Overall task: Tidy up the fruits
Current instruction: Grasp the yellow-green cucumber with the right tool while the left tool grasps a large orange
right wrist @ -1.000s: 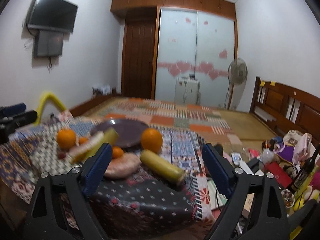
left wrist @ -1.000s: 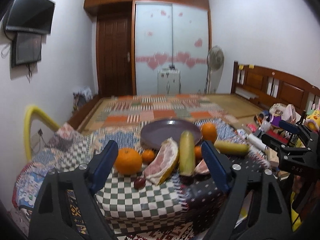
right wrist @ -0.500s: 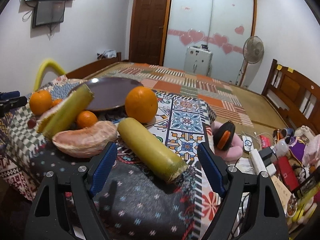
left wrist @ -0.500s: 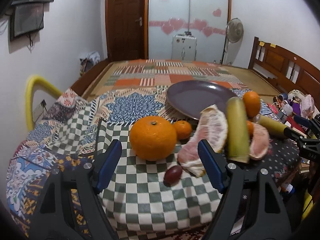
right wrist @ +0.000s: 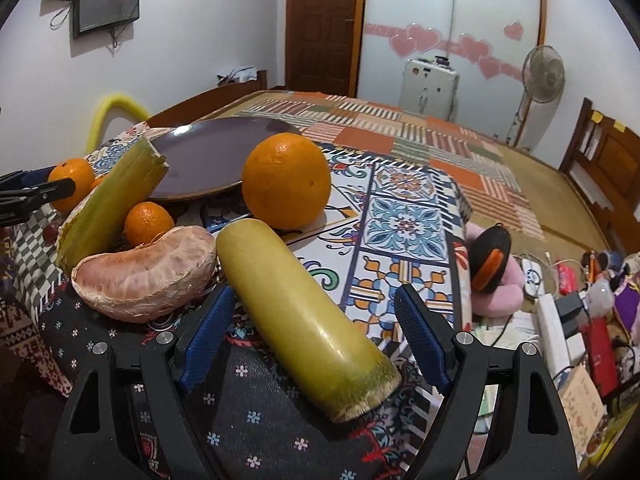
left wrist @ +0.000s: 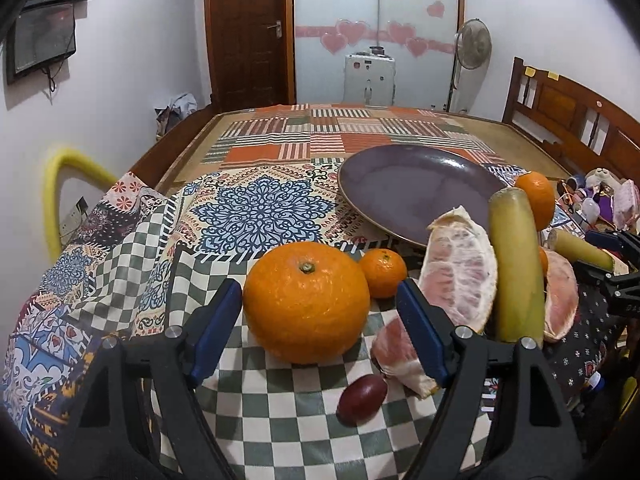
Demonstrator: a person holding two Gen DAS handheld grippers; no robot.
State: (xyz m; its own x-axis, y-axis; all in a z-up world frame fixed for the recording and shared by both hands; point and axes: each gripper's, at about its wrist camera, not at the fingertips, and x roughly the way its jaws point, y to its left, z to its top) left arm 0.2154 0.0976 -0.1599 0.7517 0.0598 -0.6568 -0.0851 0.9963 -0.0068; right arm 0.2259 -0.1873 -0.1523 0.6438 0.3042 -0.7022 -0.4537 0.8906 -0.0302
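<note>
In the left wrist view, the left gripper [left wrist: 320, 328] has its fingers spread wide on either side of a large orange [left wrist: 306, 302] on the checkered cloth [left wrist: 280, 420], neither pad touching it. A small mandarin [left wrist: 383, 273] sits just behind it, a dark red fruit [left wrist: 362, 399] (a grape or date, hard to tell) lies in front, and a pomelo wedge [left wrist: 460, 276] leans beside an upright-tilted yellow-green stalk [left wrist: 516, 276]. The purple plate [left wrist: 400, 196] lies behind.

In the right wrist view, the right gripper [right wrist: 314, 344] is also wide apart, straddling a second stalk piece [right wrist: 300, 312] lying on the dark cloth [right wrist: 240, 420]. A peeled pomelo segment [right wrist: 146, 274] rests just left; another orange [right wrist: 286, 186] stands beside the plate.
</note>
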